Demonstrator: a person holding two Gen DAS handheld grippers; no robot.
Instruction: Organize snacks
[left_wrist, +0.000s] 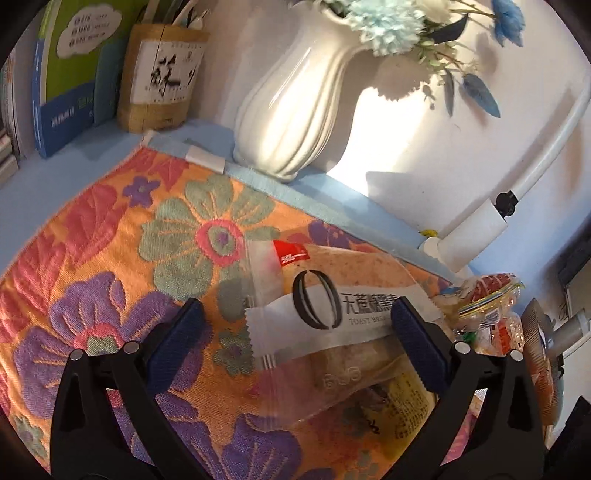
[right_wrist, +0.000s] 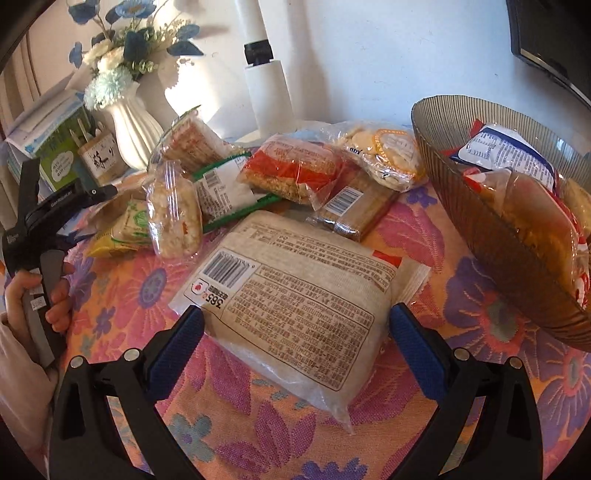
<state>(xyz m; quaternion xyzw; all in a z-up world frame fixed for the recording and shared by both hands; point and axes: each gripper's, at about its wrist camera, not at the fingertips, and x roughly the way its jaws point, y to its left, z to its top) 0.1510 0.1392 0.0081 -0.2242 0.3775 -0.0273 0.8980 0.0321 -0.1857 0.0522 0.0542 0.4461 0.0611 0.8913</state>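
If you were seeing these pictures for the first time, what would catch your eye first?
First, the bright floral orange, pink and purple tablecloth filling both views. On it, the right wrist view shows a large pale bread packet lying label-up before the open right gripper, with a ribbed brown glass bowl of snacks to the right. In the left wrist view, a white fluted vase of blue flowers stands behind the open left gripper.

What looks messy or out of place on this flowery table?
Nothing is spilled or torn. The snack packets simply lie in a loose heap on the cloth beside the bowl, and the big bread packet lies label-side up between the open right tongs.
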